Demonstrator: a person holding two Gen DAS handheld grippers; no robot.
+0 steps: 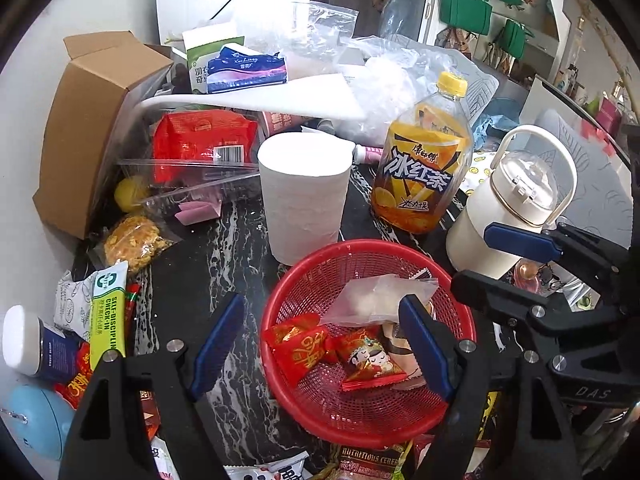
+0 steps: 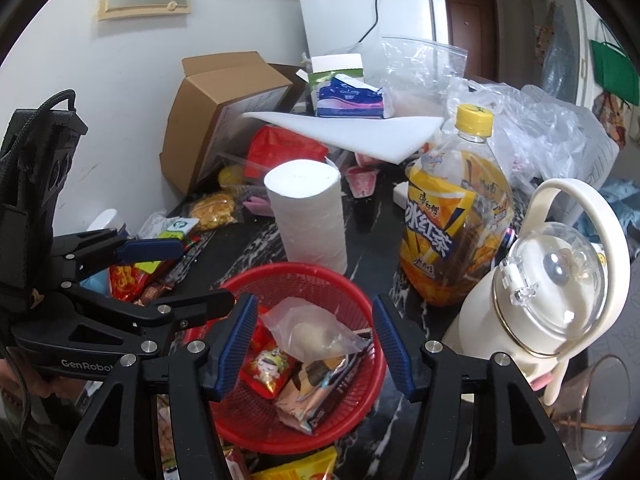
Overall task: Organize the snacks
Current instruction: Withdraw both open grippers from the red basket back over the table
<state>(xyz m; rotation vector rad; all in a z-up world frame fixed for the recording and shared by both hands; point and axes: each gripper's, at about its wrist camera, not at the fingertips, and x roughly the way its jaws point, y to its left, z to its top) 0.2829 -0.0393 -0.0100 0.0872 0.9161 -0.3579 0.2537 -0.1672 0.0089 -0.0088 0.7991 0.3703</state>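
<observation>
A red mesh basket point(image 1: 320, 268) point(image 2: 304, 276) sits on the dark marble table. It holds a clear bag with a pale bun point(image 1: 376, 300) point(image 2: 316, 332), red candy packets point(image 1: 304, 344) point(image 2: 268, 368) and a brown snack pack point(image 2: 320, 392). My left gripper point(image 1: 324, 352) is open and empty, its fingers straddling the basket's left half. My right gripper point(image 2: 314, 348) is open and empty above the basket. The right gripper also shows at the right of the left wrist view point(image 1: 500, 264); the left gripper shows at the left of the right wrist view point(image 2: 180, 276).
Behind the basket stand a paper roll point(image 1: 304, 192) point(image 2: 308, 212), an iced tea bottle point(image 1: 424, 168) point(image 2: 456, 224) and a cream flask point(image 1: 508, 204) point(image 2: 540, 300). Loose snacks point(image 1: 132, 240) point(image 2: 212, 208) lie at the left by a cardboard box point(image 1: 88, 128) point(image 2: 216, 112).
</observation>
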